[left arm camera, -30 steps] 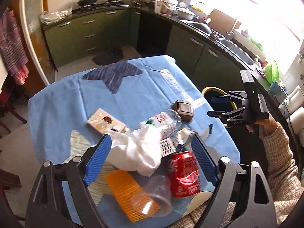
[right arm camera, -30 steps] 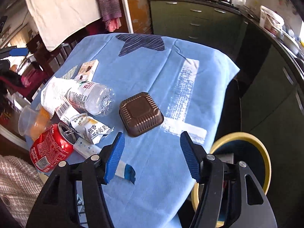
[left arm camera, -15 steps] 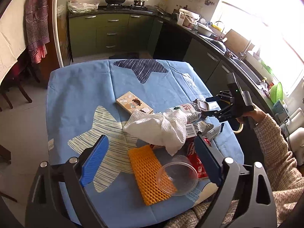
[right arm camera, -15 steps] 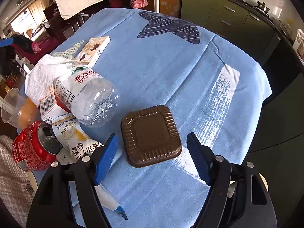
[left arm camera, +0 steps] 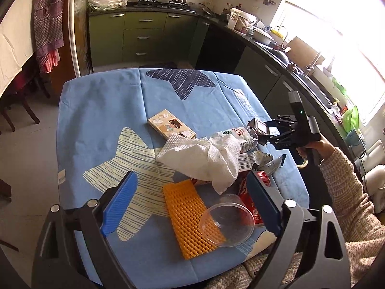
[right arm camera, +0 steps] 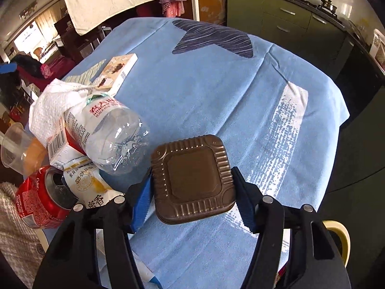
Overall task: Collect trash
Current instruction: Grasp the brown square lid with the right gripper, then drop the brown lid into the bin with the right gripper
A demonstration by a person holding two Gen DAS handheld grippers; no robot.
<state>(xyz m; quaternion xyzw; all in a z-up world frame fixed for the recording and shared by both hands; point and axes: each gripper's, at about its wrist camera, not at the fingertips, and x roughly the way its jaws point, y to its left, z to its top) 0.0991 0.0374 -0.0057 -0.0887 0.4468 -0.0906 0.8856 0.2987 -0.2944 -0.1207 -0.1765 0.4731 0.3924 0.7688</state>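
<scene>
Trash lies on the near right of a blue-clothed table. In the right wrist view my right gripper has its jaws closing on a brown square plastic tray, and both blue pads touch its sides. Left of it lie a clear bottle, a snack wrapper, a crushed red can and a white paper towel. My left gripper hangs open above an orange foam mesh and a clear cup, gripping nothing.
A small illustrated box lies mid-table. A yellow-rimmed bin stands on the floor past the table's right edge. Green kitchen cabinets and a counter run behind and to the right. A sleeve crosses the lower right.
The right gripper came down over the brown tray and its jaws closed in to the tray's sides. The left gripper shifted left from over the can to above the mesh and cup.
</scene>
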